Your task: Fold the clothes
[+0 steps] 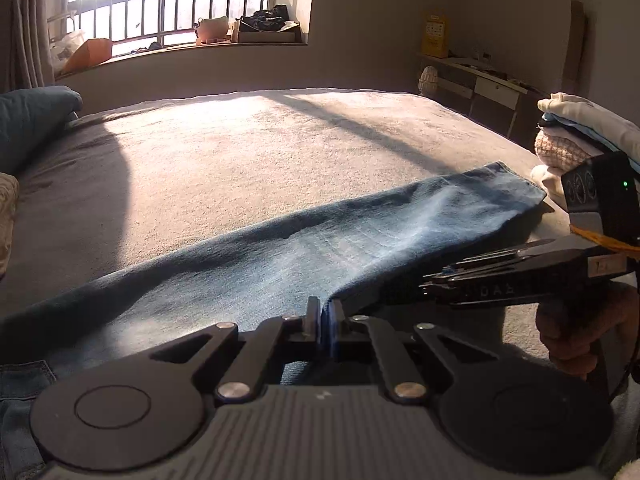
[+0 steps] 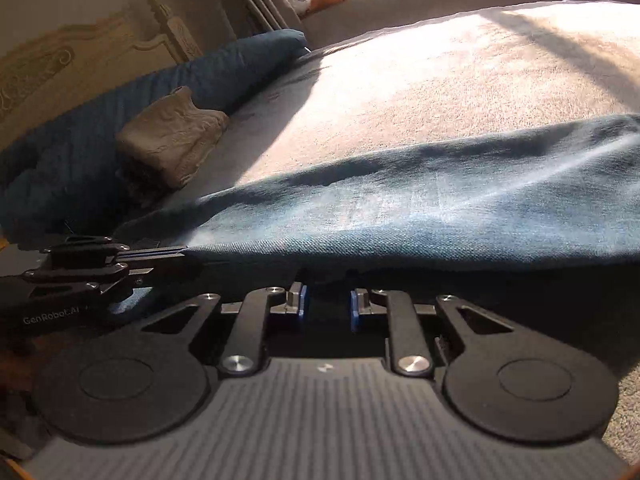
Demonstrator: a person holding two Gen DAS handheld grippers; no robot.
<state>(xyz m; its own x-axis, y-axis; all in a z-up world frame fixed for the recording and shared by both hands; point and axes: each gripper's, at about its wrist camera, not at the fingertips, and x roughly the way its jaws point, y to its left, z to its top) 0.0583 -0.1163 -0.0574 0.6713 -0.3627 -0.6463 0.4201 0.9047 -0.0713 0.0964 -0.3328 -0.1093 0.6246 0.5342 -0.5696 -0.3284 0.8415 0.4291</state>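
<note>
Nearest the left wrist camera, the left tongs (image 1: 321,322) are pinching the near edge of the jeans (image 1: 320,240), which are lying stretched along the bed (image 1: 240,152) toward a stack of folded clothes (image 1: 580,128). The right tongs (image 1: 436,276) are reaching in from the right.

In the right wrist view, the right tongs (image 2: 325,308) are standing part-open just under the denim edge (image 2: 400,256), gripping nothing visible. They should be closing fully on the fabric before both hands lift evenly, or the fold will likely skew.

Black hand-held tongs, blue pads

Left tongs (image 1: 321,318) and right tongs (image 2: 325,306) had silver screws, ribbed grey housings, round black discs, white "GenRobot.AI" lettering.
</note>
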